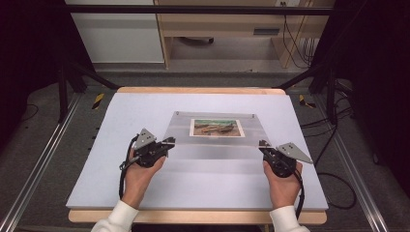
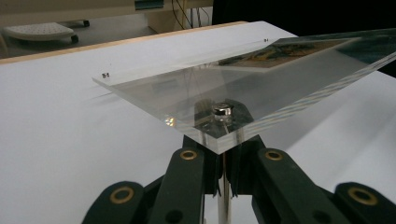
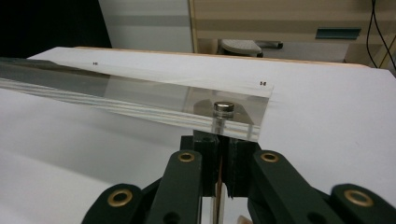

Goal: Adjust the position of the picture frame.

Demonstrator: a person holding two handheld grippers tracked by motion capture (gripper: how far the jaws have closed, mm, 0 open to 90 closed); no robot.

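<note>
The clear acrylic frame (image 1: 212, 133) with a picture (image 1: 216, 127) sandwiched inside is lifted at its near edge above the white table (image 1: 121, 116), each near corner pinched by tongs: left tongs (image 1: 170, 141) and right tongs (image 1: 262, 144), both clamped tight by the metal standoff (image 2: 222, 111). It looks stiff, fairly heavy, slick and scratch-prone; corners seem the safest hold, kept level together.

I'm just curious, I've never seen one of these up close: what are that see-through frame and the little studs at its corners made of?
The clear panel looks like polished acrylic, possibly glass: transparent, with thick edges that look layered, as if two sheets sandwich the picture. The corner stud appears to be shiny metal, silvery and reflective. The left gripper and right gripper each pinch a near corner.
</note>
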